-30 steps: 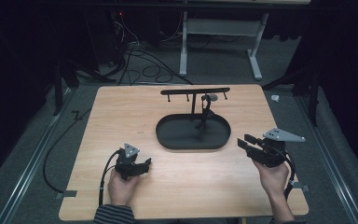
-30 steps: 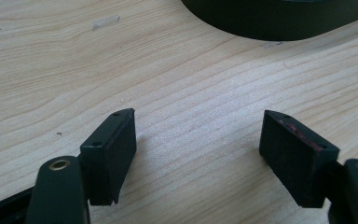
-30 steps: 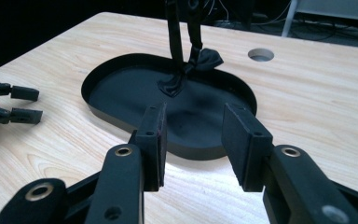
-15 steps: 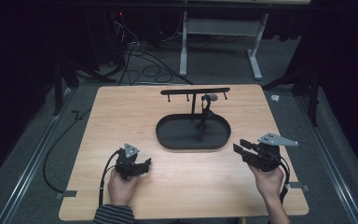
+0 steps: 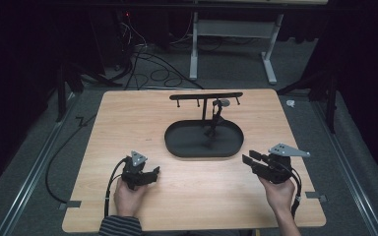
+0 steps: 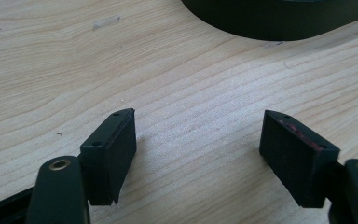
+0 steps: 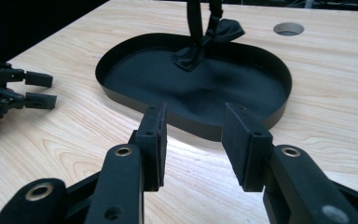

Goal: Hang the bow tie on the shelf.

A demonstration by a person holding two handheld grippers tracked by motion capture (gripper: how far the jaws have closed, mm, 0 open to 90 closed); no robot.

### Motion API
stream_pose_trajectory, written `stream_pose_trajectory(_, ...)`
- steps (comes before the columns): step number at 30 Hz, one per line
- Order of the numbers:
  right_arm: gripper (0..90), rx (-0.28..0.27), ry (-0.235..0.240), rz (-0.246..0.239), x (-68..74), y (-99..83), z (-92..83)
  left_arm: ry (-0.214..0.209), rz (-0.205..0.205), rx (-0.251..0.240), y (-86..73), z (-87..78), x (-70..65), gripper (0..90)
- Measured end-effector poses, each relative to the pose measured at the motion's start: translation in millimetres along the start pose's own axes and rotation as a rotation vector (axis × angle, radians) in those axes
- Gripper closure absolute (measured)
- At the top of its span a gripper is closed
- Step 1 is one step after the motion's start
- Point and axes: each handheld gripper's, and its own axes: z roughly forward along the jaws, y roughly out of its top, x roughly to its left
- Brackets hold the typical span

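A light wooden table (image 5: pixel 128 118) carries a black oval metal tray (image 5: pixel 177 142) near its middle, and from the tray rises a thin black T-shaped stand (image 5: pixel 205 96) with small pegs hanging under its crossbar. A dark strip of cloth (image 5: pixel 215 118) hangs from one of the pegs down into the tray; in the right gripper view it ends in a crumpled knot (image 7: pixel 200 46) on the tray floor. Behind the table, on the grey floor, lie tangled black cables (image 5: pixel 147 64) and the white legs of another frame (image 5: pixel 270 64). The left gripper (image 5: pixel 153 173) rests low on the near left part of the table, held in a hand (image 5: pixel 128 196) with a striped sleeve (image 5: pixel 120 226); its jaws stand wide apart over bare wood and hold nothing, with the tray's wall just ahead of them in the left gripper view. The right gripper (image 5: pixel 248 159) sits at the near right, close beside the tray's near right rim and pointing toward it; its jaws are partly open with nothing between them. Nothing lies between either gripper and the tray. Compared with a second ago, the right gripper has shifted slightly inward and nearer the tray, with its jaws spread as before, while the left gripper has kept its place.
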Motion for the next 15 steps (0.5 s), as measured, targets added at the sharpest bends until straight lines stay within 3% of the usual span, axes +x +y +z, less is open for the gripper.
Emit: stream_pose_trajectory(15, 62.2, 0.038, 0.028, -0.006, 9.8, -11.2, 20.8, 0.000, 0.000, 0.000, 0.0, 0.0, 0.0, 27.6)
